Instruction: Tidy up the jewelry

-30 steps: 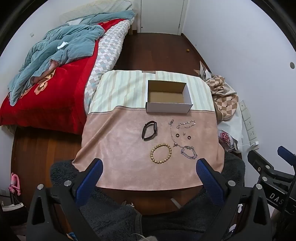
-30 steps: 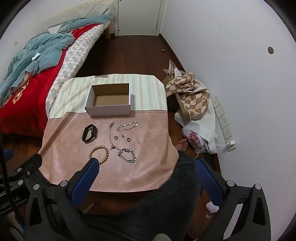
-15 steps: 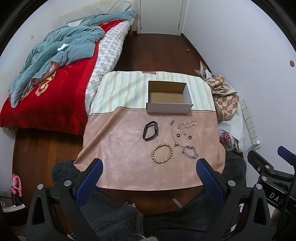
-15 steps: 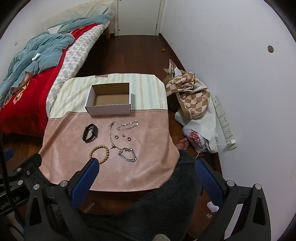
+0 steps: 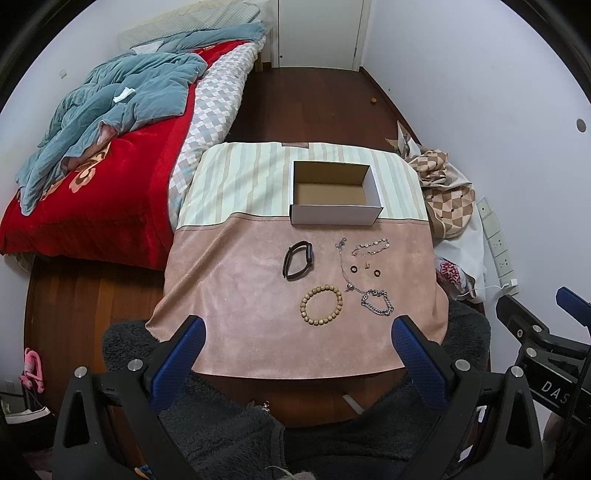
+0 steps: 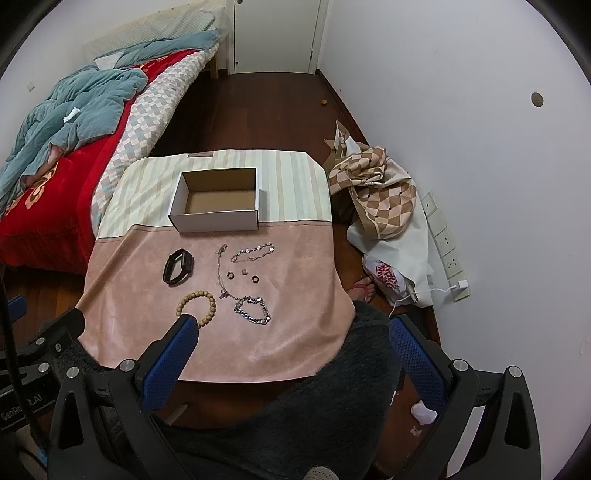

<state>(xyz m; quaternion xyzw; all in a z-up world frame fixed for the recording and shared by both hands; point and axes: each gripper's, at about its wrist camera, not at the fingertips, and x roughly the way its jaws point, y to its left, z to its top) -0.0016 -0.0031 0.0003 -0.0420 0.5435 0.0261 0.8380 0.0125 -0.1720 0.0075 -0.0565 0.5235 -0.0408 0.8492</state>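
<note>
Both grippers, left (image 5: 295,338) and right (image 6: 293,339), hang at the bottom of their frames with fingers spread wide, gripping nothing. At frame centre a box (image 5: 334,218) stands on the cloth (image 5: 236,295). Just below it lie a black band (image 5: 298,254), a bead bracelet (image 5: 320,304), a chain bracelet (image 5: 376,302) and, I think, two small rings (image 5: 353,269).

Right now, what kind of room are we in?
Probably a bedroom: a bed with a red quilt and rumpled blue blanket stands beside the small cloth-covered table, and there's a door.
</note>
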